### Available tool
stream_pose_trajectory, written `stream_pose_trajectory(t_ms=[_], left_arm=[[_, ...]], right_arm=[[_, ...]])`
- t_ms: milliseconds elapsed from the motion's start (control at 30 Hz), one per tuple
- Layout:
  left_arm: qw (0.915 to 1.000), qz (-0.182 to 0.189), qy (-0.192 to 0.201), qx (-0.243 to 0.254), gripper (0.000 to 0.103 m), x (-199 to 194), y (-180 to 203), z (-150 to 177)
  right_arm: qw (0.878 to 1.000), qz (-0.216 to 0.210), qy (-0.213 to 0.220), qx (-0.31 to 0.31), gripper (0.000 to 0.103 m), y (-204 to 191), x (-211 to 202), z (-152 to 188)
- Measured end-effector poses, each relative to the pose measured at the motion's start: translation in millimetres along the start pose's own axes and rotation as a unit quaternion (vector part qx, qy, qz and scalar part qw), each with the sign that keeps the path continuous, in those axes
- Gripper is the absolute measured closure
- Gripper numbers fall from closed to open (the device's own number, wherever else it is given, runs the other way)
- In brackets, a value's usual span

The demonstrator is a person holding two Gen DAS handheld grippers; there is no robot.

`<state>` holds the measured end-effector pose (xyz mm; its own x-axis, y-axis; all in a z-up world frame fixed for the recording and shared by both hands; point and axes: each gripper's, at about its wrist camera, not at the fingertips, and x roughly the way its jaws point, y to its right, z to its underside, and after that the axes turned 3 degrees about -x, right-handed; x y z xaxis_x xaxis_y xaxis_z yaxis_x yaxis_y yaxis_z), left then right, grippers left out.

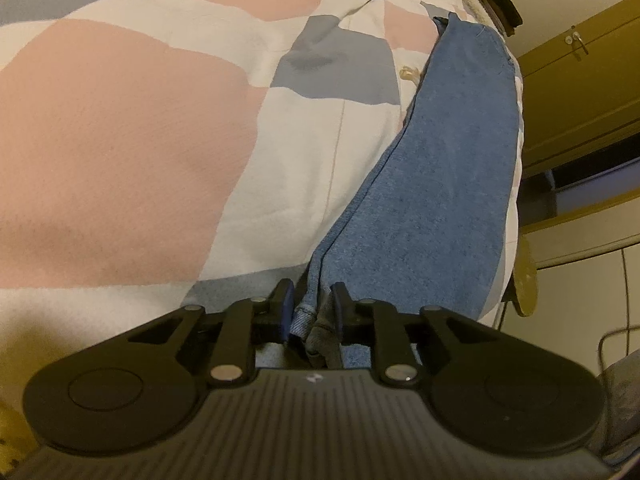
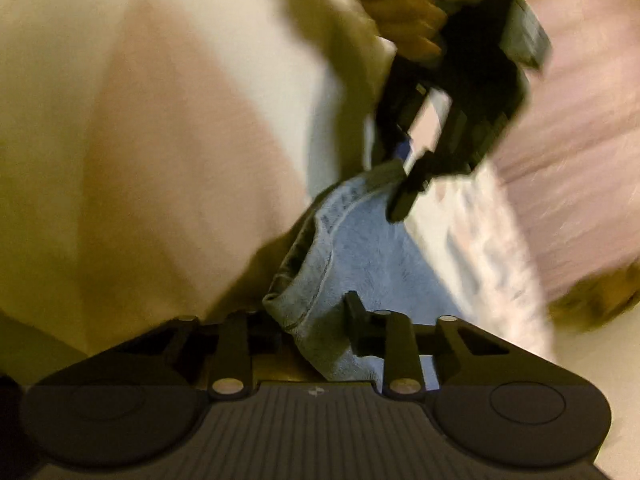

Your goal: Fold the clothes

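A pair of blue jeans (image 1: 448, 168) lies stretched along the right edge of a bed, running away from me in the left wrist view. My left gripper (image 1: 310, 300) is shut on the jeans' near hem, with bunched denim between its blue pads. In the blurred right wrist view, my right gripper (image 2: 316, 316) is shut on another folded edge of the jeans (image 2: 360, 248). The left gripper (image 2: 404, 184) shows there too, at the upper right, held by a hand (image 2: 400, 12) and pinching the far end of the same denim edge.
A quilt (image 1: 132, 128) with pink, grey-blue and cream patches covers the bed. Yellow-brown cabinets (image 1: 580, 92) with a metal handle stand past the bed's right edge. A dark round object (image 1: 498, 4) sits at the bed's far corner. A pinkish floor (image 2: 580, 120) shows at right.
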<state>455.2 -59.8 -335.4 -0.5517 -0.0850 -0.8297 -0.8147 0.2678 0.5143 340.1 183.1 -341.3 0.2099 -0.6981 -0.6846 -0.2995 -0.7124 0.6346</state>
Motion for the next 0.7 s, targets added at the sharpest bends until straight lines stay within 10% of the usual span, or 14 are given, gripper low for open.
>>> stream_pose_trajectory(t_ms=[133, 333, 433, 700], left_arm=[[0.9988, -0.011, 0.018, -0.043, 0.093, -11, 8, -4], [0.9879, 0.000, 0.102, -0.117, 0.097, -43, 49, -46], [0.9817, -0.030, 0.159, -0.100, 0.094, -50, 102, -85], [0.9762, -0.071, 0.189, -0.079, 0.084, 45, 241, -150]], right_arm=[[0.974, -0.133, 0.041, 0.178, 0.080, 87, -10, 15], [0.861, -0.261, 0.069, 0.431, 0.082, 231, 5, 104], [0.810, -0.277, 0.071, 0.512, 0.083, 293, 24, 173], [0.761, -0.226, 0.023, 0.608, 0.082, 418, 83, 395]])
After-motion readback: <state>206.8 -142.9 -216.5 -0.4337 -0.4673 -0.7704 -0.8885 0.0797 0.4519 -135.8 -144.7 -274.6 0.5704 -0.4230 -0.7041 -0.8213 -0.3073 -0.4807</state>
